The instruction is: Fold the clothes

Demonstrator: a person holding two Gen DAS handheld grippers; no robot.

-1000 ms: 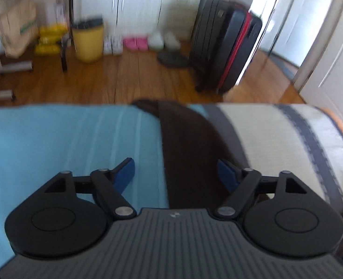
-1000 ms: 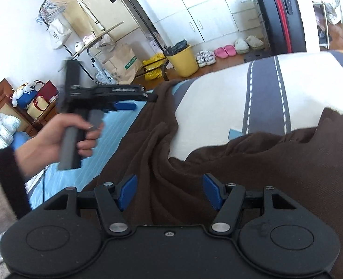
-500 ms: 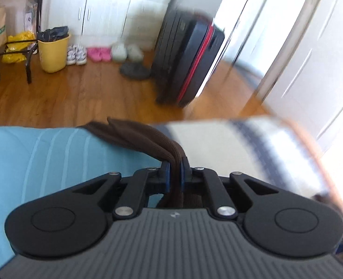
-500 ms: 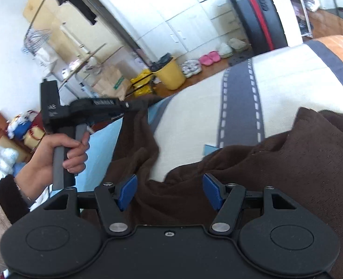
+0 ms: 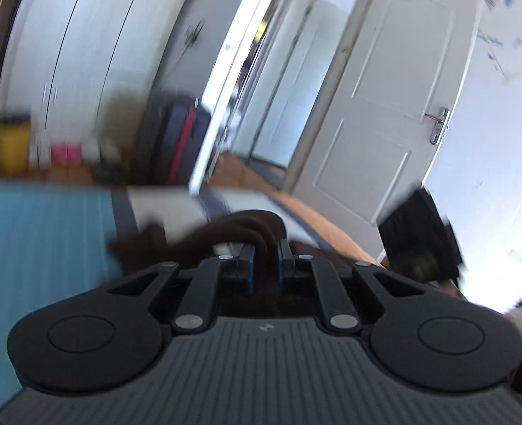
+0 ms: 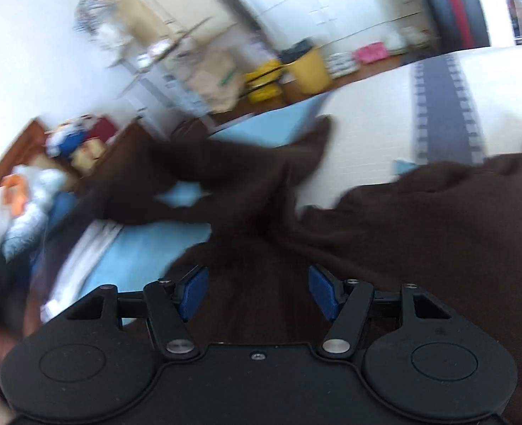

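Two claws work one brown garment [image 6: 420,219]: the left claw [image 5: 264,260] is clamped on a bunched fold of it, the right claw [image 6: 257,294] hovers apart just above the cloth ahead of it on the bed [image 6: 367,134]. Best to carry the pinched edge across evenly, keeping tension, I judge.

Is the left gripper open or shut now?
Shut: the left gripper has its jaws clamped on a bunched fold of the brown garment.
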